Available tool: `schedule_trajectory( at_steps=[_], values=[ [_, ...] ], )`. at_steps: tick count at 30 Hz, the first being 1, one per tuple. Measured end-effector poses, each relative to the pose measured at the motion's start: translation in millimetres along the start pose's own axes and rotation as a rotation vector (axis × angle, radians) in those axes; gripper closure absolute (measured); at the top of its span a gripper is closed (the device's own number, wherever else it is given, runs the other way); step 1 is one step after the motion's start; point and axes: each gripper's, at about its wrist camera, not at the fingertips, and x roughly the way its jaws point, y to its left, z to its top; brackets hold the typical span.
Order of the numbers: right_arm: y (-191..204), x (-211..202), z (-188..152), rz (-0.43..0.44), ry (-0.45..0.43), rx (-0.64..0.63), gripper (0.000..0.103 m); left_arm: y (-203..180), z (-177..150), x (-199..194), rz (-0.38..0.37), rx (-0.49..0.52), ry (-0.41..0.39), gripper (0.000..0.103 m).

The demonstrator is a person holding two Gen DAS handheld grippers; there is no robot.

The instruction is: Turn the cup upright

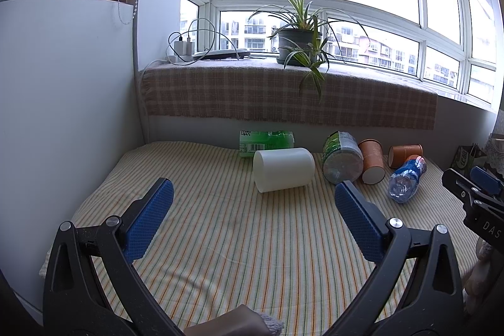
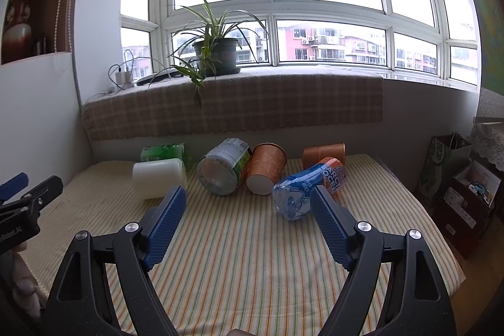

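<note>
Fingers on the left gripper (image 1: 253,194) and right gripper (image 2: 247,200) are spread wide, grasping nothing, above the striped cloth (image 1: 252,241). Beyond them the cup (image 1: 283,169), plain white and smooth, lies on its side, beside a green bottle (image 1: 266,140).

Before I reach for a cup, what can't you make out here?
- Green bottle: partly hidden behind the white cup, both views.
- Far orange cup: right wrist view, lower part covered by the blue bottle.
- Paper bag: left wrist view, blocked by the right gripper.
</note>
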Motion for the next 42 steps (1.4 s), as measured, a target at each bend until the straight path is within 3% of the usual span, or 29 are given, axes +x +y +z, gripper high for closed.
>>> schedule_trajectory(
  at_steps=[19,23,32,42],
  values=[
    [19,22,6,0.084,0.034,-0.101,0.022,14,-5,9,0.011,-0.011,0.025,0.0],
    [33,38,13,0.159,0.048,-0.207,0.022,20,-6,10,0.019,-0.008,0.041,0.0],
    [80,101,24,0.415,0.156,-0.534,0.022,47,-14,10,0.104,-0.004,0.073,0.0],
    [131,162,23,0.545,0.278,-0.846,0.022,76,-27,5,0.171,-0.019,0.118,0.0]
  ],
)
